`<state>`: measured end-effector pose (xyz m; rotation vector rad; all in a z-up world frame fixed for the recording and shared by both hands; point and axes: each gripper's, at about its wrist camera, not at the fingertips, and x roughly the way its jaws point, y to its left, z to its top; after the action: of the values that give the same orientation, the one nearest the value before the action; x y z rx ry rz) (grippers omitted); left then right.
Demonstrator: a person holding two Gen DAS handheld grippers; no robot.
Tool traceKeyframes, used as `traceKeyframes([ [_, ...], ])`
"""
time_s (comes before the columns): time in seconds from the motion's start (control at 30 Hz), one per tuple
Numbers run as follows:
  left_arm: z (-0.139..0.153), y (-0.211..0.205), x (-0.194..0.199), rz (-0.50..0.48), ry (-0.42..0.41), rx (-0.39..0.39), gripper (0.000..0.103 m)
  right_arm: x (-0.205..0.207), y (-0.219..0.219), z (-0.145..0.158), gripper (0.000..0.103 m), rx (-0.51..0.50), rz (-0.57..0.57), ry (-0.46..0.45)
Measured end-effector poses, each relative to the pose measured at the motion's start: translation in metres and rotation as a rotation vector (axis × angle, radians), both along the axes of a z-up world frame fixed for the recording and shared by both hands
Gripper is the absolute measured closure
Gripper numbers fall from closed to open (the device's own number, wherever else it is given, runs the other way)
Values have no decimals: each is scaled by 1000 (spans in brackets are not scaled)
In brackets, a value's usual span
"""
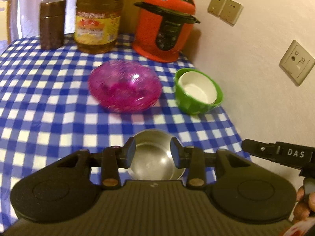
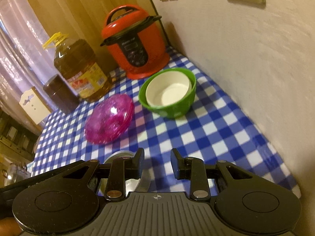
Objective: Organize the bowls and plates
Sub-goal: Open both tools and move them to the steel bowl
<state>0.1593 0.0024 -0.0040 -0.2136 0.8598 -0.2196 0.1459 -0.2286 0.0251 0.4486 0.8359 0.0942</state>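
Both grippers hover with jaws partly apart, holding nothing: the left gripper (image 1: 153, 151) above the steel bowl (image 1: 155, 157), the right gripper (image 2: 157, 162) beside it. Beyond the steel bowl sit the pink bowl (image 1: 125, 85) and, right of that, the white bowl (image 1: 198, 87) nested in the green bowl (image 1: 189, 104).

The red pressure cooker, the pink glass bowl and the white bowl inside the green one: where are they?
red pressure cooker (image 1: 165, 25), left wrist view, on its front body.
pink glass bowl (image 1: 124, 86), left wrist view, on its inner hollow.
white bowl (image 2: 169, 90), right wrist view, on its inside wall.
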Motion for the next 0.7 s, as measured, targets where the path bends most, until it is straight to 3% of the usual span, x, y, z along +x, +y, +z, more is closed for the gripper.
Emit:
traceKeyframes([
  [0.33, -17, 22, -20, 42, 42, 13, 68, -20, 15, -16, 73, -6, 40, 44],
  [0.7, -31, 23, -11, 52, 66, 7, 68, -16, 23, -27, 73, -4, 56, 65],
])
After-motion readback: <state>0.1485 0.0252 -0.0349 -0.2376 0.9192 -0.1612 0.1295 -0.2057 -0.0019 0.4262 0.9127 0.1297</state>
